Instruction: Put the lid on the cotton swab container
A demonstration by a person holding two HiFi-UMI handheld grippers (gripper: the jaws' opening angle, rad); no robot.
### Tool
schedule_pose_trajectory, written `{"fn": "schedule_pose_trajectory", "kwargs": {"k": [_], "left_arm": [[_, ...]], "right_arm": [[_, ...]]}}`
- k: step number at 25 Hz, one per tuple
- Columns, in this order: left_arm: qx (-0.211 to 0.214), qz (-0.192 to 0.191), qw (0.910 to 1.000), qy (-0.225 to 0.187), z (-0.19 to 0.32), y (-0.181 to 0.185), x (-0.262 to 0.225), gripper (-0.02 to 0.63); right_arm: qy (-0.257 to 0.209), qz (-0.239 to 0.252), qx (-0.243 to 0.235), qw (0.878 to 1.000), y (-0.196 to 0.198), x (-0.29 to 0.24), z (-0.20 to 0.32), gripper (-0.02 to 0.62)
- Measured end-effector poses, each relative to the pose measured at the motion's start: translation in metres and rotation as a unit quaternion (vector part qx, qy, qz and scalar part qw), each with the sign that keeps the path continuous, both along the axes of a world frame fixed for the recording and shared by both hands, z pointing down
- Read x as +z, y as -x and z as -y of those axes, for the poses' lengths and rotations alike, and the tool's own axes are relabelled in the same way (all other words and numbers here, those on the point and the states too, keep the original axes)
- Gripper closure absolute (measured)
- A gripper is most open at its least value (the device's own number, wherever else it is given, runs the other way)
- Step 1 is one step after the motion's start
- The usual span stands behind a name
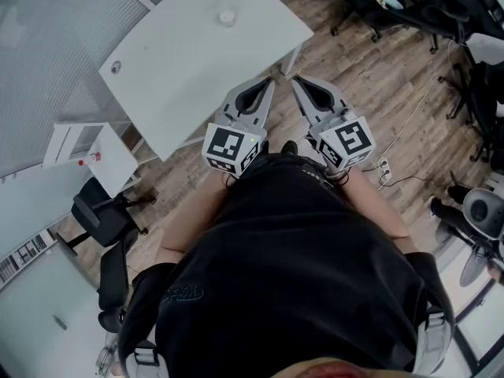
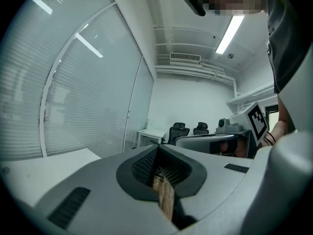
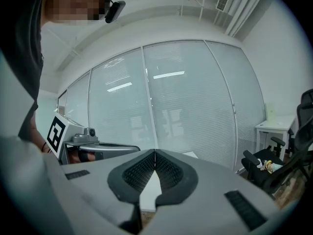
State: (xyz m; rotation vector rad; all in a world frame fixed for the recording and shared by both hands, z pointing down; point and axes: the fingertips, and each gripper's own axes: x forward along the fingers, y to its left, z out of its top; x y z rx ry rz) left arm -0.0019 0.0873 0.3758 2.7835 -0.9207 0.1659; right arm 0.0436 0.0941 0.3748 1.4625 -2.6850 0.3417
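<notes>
Head view: two grippers are held side by side in front of a person in a black shirt (image 1: pixel 291 266), above a wooden floor (image 1: pixel 370 77) and just short of the near edge of a white table (image 1: pixel 181 77). The left gripper (image 1: pixel 270 83) and the right gripper (image 1: pixel 298 81) are each seen with jaws pressed together and nothing between them. A small white round object (image 1: pixel 227 17), too small to be told as container or lid, is seen alone toward the table's far side, well apart from both grippers. Black office chairs (image 1: pixel 110 219) are seen around the room.

Left gripper view: the left gripper (image 2: pixel 157 147) is shown closed and empty, tips meeting, with a blind-covered glass wall (image 2: pixel 73 92) at the left.

Right gripper view: the right gripper (image 3: pixel 155 152) is shown likewise closed on nothing, and the left gripper's marker cube (image 3: pixel 57 132) is seen beside it.
</notes>
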Motion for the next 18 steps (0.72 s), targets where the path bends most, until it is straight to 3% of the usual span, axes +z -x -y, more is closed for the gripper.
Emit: {"fn": "schedule_pose_trajectory", "kwargs": {"k": [10,18], "left_arm": [[0.013,0.005,0.9998,-0.013,0.081,0.050,-0.010,0.591],[0.019,0.008,0.9996,-0.021,0.108,0.090,-0.012,0.591]], "right_arm": [[-0.015,0.000,0.008,1.000,0.048,-0.015,0.088,0.572],[-0.021,0.010,0.001,1.000,0.088,-0.021,0.122,0.572]]}}
